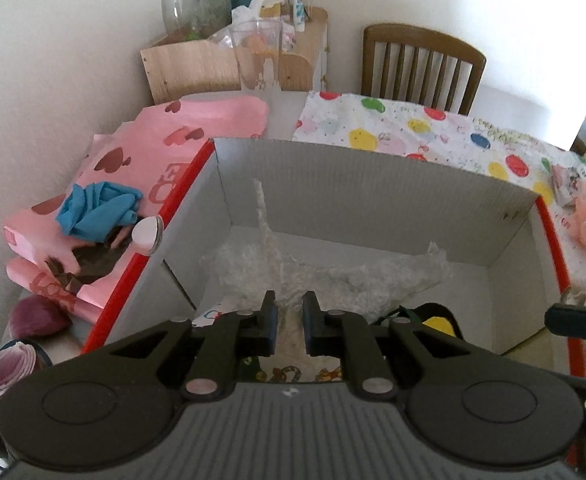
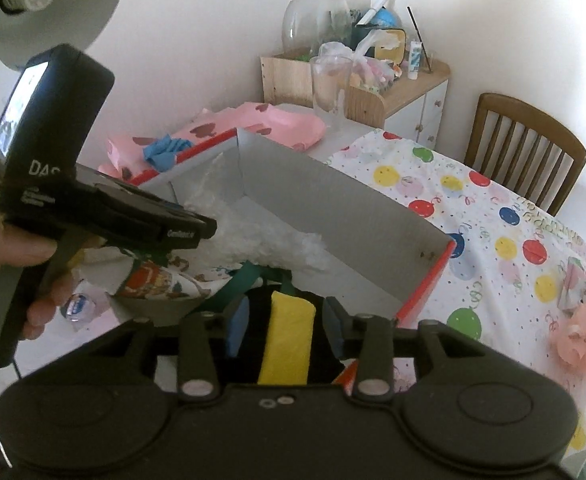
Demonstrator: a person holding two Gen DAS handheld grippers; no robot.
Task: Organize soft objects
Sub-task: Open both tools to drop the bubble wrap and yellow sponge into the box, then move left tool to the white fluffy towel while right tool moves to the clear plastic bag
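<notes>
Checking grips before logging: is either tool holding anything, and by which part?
Right tool: nothing; its jaws stand open around the black-and-yellow soft item. Left tool: nearly shut over the clear plastic wrap; a hold cannot be told.

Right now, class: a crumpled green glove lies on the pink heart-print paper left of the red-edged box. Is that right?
Not quite. The glove is blue, not green, as the left wrist view shows. It does lie crumpled on the pink heart-print paper, left of the red-edged box.
</notes>
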